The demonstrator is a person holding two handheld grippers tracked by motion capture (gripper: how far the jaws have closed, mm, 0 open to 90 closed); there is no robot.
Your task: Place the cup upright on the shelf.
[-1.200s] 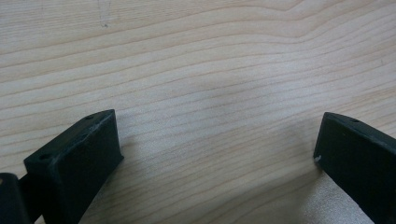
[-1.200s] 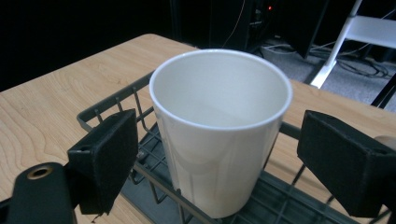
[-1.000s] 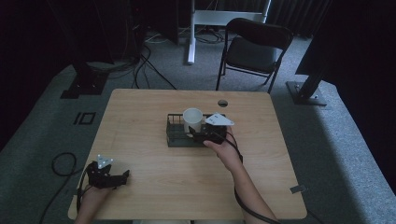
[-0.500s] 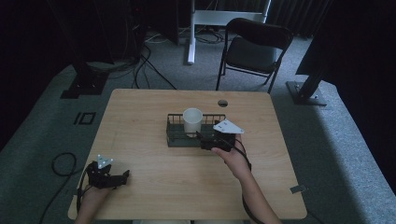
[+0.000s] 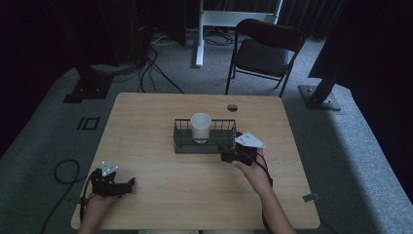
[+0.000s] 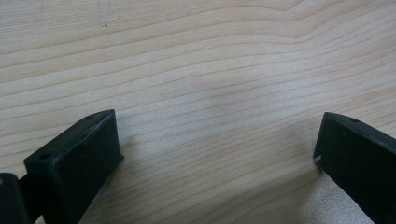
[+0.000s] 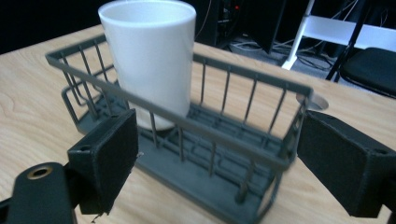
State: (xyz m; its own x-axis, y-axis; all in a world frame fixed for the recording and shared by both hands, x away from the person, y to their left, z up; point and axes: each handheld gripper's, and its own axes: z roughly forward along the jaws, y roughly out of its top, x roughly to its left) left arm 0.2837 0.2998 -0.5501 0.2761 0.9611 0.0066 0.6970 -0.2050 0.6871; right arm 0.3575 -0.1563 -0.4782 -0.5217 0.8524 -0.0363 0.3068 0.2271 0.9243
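Currently, a white cup [image 5: 200, 126] is seen standing upright in the left part of a dark wire basket [image 5: 204, 145] near the middle of the wooden surface [image 5: 146, 122]. The right gripper [image 5: 229, 155] is held just beside the basket's near right corner, its jaws spread wide with nothing between them. Well apart, the left gripper [image 5: 127, 183] is rested on the near left of the surface, its jaws likewise spread apart over bare wood.
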